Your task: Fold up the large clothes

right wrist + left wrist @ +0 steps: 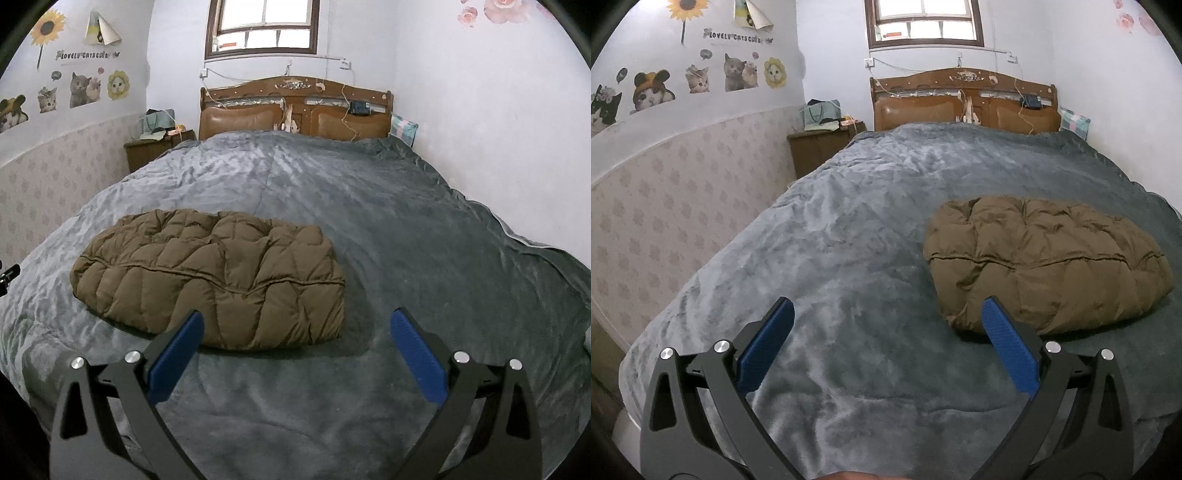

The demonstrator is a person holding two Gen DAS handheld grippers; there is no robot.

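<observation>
A brown quilted down coat [1045, 258] lies folded into a thick bundle on the grey blanket [857, 229] of the bed. In the right wrist view the coat [214, 273] lies ahead and to the left. My left gripper [886, 325] is open and empty, above the blanket, left of the coat and near its front corner. My right gripper [295, 332] is open and empty, just in front of the coat's right front edge. Neither gripper touches the coat.
A wooden headboard [964, 99] stands at the far end under a window [923, 22]. A nightstand [820, 147] with bags stands at the far left by the stickered wall. A white wall [498, 129] runs along the bed's right side.
</observation>
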